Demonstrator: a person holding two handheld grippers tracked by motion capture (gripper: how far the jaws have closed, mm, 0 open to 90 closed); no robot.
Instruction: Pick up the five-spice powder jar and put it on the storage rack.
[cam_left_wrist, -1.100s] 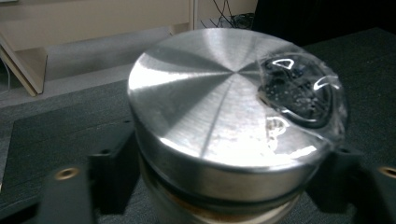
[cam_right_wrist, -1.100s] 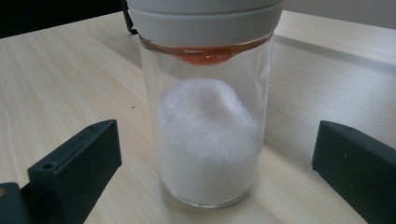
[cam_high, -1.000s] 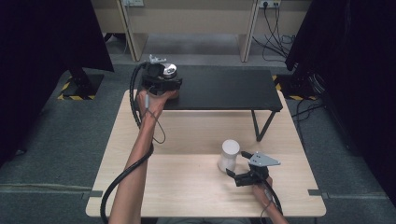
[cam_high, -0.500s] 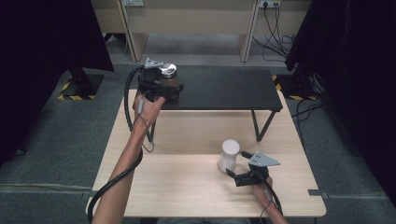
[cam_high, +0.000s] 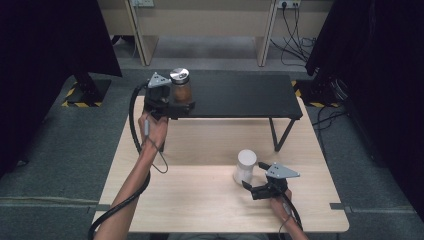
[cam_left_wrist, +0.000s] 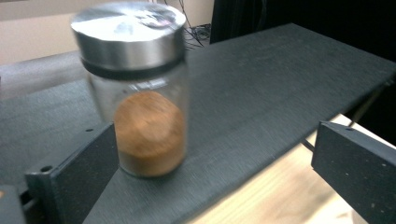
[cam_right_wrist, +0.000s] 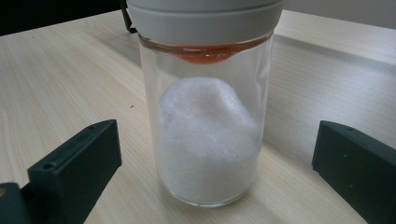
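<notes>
A glass jar of brown powder (cam_high: 180, 86) (cam_left_wrist: 140, 98) with a metal lid stands upright on the black shelf (cam_high: 240, 95) (cam_left_wrist: 261, 93) near its front left corner. My left gripper (cam_high: 182, 103) (cam_left_wrist: 210, 163) is open around the jar, which sits close to the left jaw and looks blurred. On the wooden table (cam_high: 190, 200) (cam_right_wrist: 60, 79) stands a glass jar of white powder (cam_high: 245, 166) (cam_right_wrist: 208, 135) with a pale lid. It is between the wide-apart jaws of my open right gripper (cam_high: 252, 175) (cam_right_wrist: 210, 163), touching neither.
The black shelf stands on thin legs (cam_high: 280, 135) across the far half of the table. Cables (cam_high: 137, 125) trail from both grippers. Grey carpet (cam_high: 60, 150) surrounds the table, and dark curtains (cam_high: 45, 40) hang at both sides.
The left hand has shifted a little right along the shelf's front edge, and the brown jar now stands upright between its open jaws. The right gripper and white jar have not moved.
</notes>
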